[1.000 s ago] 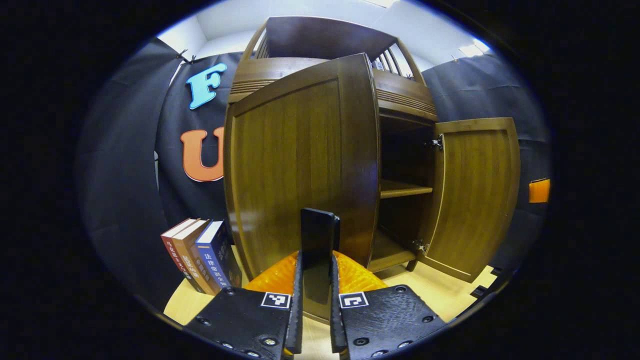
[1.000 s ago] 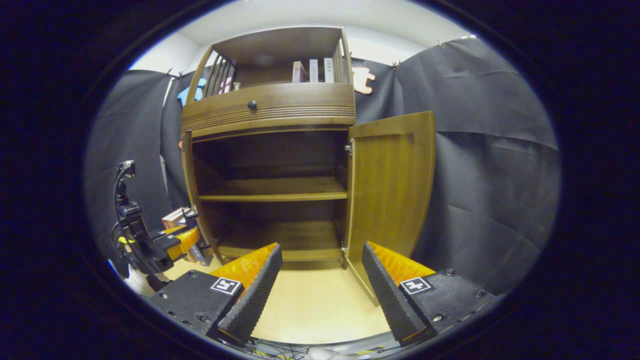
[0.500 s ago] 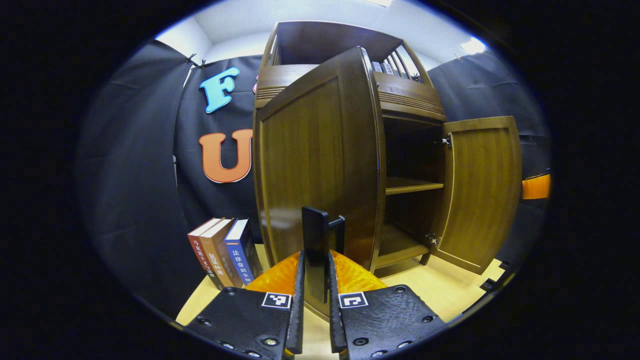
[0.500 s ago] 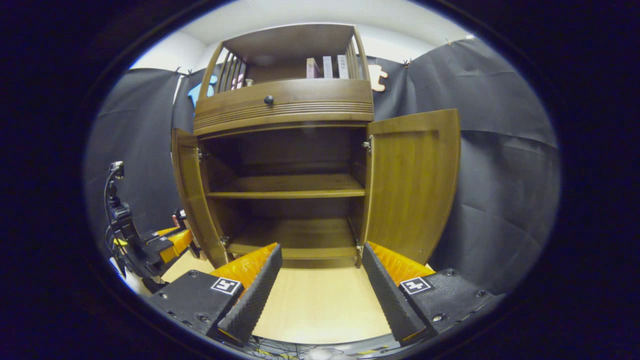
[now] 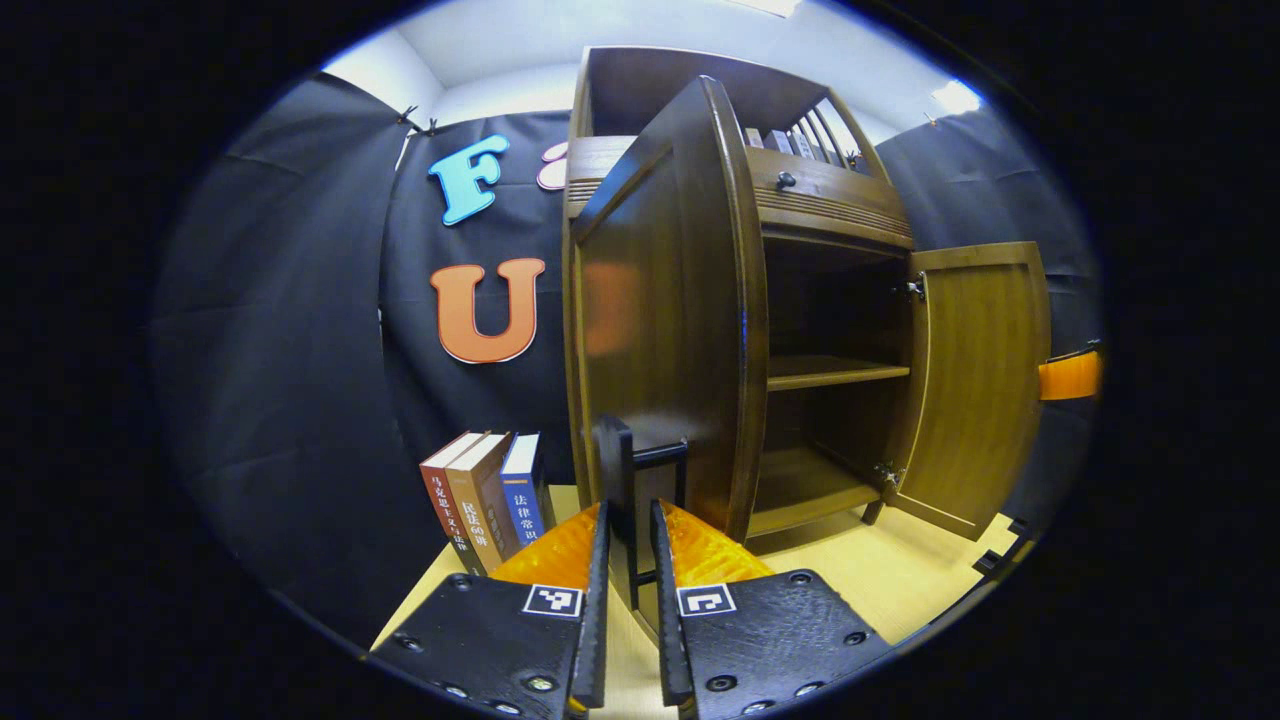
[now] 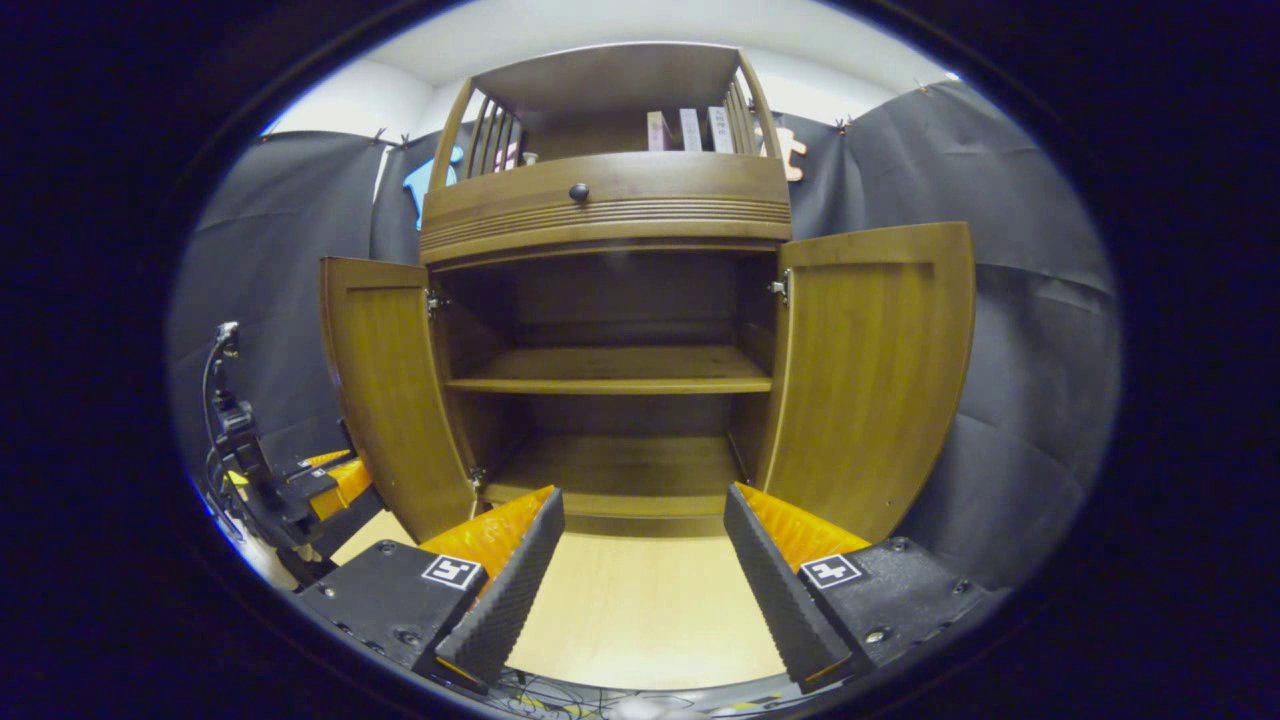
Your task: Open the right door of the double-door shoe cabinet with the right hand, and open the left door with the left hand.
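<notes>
Left gripper view, bottom centre: left gripper (image 5: 628,600), black plates with square markers, ribbed black pads over orange wedges, clenched on the handle (image 5: 640,500), a slim black bar standing upright on the left door (image 5: 665,320). Door: dark brown wood, glossy, arched at the top, swung wide and seen nearly edge-on at frame centre. Right of it, the cabinet (image 5: 830,290) interior: one flat shelf (image 5: 835,372) across the middle, a floor board below. Right door (image 5: 985,380) at frame right, likewise open, lighter wood grain, metal hinges at its inner edge. Lower left: three books (image 5: 485,495), leaning upright on the pale wood floor (image 5: 890,575) against the black cloth.

Right gripper view, bottom: right gripper (image 6: 640,570) released, its ribbed pads spread wide, nothing between them but pale floor (image 6: 630,610). Frame centre: cabinet (image 6: 610,210) with both doors (image 6: 385,380) (image 6: 875,370) flung outward, shelf (image 6: 610,370) bare, a ridged drawer with a round dark knob (image 6: 578,191) above, slatted rails and books (image 6: 690,130) on top. Lower left: the left gripper (image 6: 330,485), orange and black, beside the left door.
</notes>
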Action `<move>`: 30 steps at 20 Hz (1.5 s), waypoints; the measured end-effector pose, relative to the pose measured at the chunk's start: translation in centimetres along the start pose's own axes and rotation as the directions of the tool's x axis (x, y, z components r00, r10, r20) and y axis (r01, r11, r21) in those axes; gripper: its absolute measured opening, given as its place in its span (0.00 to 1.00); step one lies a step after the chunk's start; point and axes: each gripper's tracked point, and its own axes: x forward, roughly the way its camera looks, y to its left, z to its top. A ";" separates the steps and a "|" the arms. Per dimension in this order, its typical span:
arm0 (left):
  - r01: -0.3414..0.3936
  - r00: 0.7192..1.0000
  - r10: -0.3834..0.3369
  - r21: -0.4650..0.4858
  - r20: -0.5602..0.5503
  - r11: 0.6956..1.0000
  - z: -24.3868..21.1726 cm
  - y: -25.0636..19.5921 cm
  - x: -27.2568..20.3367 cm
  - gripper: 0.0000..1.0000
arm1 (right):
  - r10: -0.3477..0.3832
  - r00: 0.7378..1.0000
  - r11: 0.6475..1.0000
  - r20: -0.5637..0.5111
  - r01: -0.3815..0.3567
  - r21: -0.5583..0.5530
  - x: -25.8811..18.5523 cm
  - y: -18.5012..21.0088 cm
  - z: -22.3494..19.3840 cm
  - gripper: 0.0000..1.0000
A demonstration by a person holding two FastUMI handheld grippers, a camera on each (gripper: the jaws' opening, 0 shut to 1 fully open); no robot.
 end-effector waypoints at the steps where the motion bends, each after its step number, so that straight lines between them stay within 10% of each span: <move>1: -0.021 1.000 0.021 -0.001 0.008 1.000 0.0 0.9 0.0 0.20 | 0.005 1.000 1.000 -0.001 -0.005 -0.001 0.1 0.1 0.1 1.00; 5: -0.106 0.994 0.106 -0.057 0.003 0.993 -0.7 5.3 -0.4 0.00 | 0.025 1.000 1.000 -0.007 -0.025 0.000 0.6 0.5 -0.2 1.00; 27: 0.125 0.992 -0.125 -0.011 0.029 0.992 -1.0 10.6 0.3 0.01 | 0.108 0.993 0.992 -0.046 -0.110 -0.054 2.2 2.4 -0.5 1.00; 30: 0.069 0.998 -0.068 -0.037 0.007 0.997 -1.9 12.2 -0.1 0.36 | 0.115 0.992 0.991 -0.054 -0.118 -0.060 2.1 2.4 -0.8 1.00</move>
